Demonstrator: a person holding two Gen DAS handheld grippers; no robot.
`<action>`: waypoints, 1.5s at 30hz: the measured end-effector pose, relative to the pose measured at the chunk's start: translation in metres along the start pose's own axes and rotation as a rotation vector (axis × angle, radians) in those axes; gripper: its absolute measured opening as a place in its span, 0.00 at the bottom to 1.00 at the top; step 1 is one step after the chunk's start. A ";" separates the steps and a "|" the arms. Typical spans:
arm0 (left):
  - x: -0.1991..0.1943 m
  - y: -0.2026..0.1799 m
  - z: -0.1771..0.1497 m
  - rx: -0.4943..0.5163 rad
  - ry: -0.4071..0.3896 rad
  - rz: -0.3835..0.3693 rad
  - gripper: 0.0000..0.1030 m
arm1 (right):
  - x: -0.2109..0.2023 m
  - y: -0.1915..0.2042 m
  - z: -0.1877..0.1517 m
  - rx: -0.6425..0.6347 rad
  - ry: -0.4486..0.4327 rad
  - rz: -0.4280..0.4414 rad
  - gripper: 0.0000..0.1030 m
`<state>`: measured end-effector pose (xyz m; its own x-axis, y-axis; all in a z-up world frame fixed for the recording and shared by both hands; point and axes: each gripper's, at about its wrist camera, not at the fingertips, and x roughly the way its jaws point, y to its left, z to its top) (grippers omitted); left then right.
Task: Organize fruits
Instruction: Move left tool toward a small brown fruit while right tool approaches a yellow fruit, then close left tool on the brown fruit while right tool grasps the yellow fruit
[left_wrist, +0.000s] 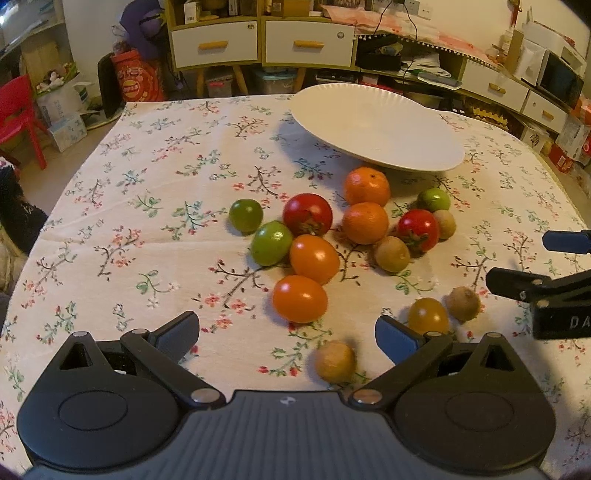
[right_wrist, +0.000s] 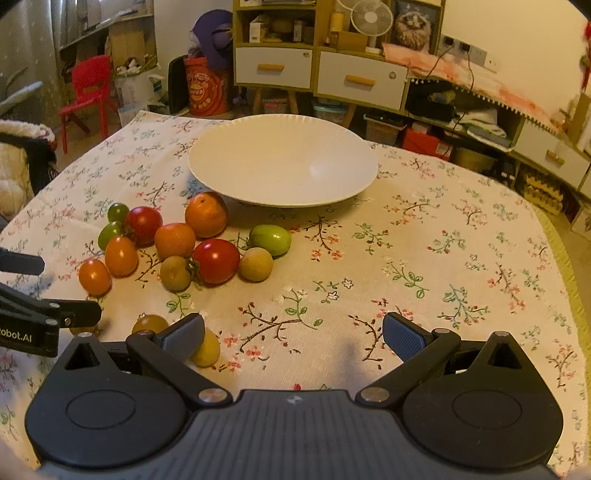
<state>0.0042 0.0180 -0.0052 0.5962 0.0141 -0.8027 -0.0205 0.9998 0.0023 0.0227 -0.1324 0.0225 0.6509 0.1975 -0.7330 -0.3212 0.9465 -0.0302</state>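
Note:
A white plate (left_wrist: 376, 125) stands bare at the back of the floral tablecloth; it also shows in the right wrist view (right_wrist: 284, 162). In front of it lies a cluster of fruit: two oranges (left_wrist: 365, 184), red tomatoes (left_wrist: 307, 214), green ones (left_wrist: 271, 242), orange ones (left_wrist: 300, 298) and small brown fruits (left_wrist: 392, 253). A blurred brown fruit (left_wrist: 335, 361) lies between the fingers of my open, empty left gripper (left_wrist: 288, 336). My right gripper (right_wrist: 293, 332) is open and empty over bare cloth, right of the cluster (right_wrist: 216, 260).
A dark orange tomato (left_wrist: 427, 315) and a brown fruit (left_wrist: 463, 302) lie near my left gripper's right finger. The right gripper's fingers enter the left wrist view (left_wrist: 517, 284). Drawers, shelves and a red chair (right_wrist: 88, 88) stand beyond the table.

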 end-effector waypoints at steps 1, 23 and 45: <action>0.001 0.000 0.000 0.007 0.001 0.004 1.00 | 0.001 -0.001 0.000 0.009 0.008 0.009 1.00; 0.000 0.002 -0.018 0.054 0.062 -0.174 0.65 | 0.005 0.022 -0.011 -0.070 0.108 0.187 0.77; -0.005 -0.004 -0.014 0.096 0.037 -0.206 0.26 | 0.002 0.041 -0.011 -0.164 0.074 0.183 0.21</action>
<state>-0.0097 0.0138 -0.0100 0.5504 -0.1890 -0.8132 0.1758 0.9784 -0.1084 0.0031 -0.0958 0.0123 0.5213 0.3366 -0.7841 -0.5405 0.8413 0.0019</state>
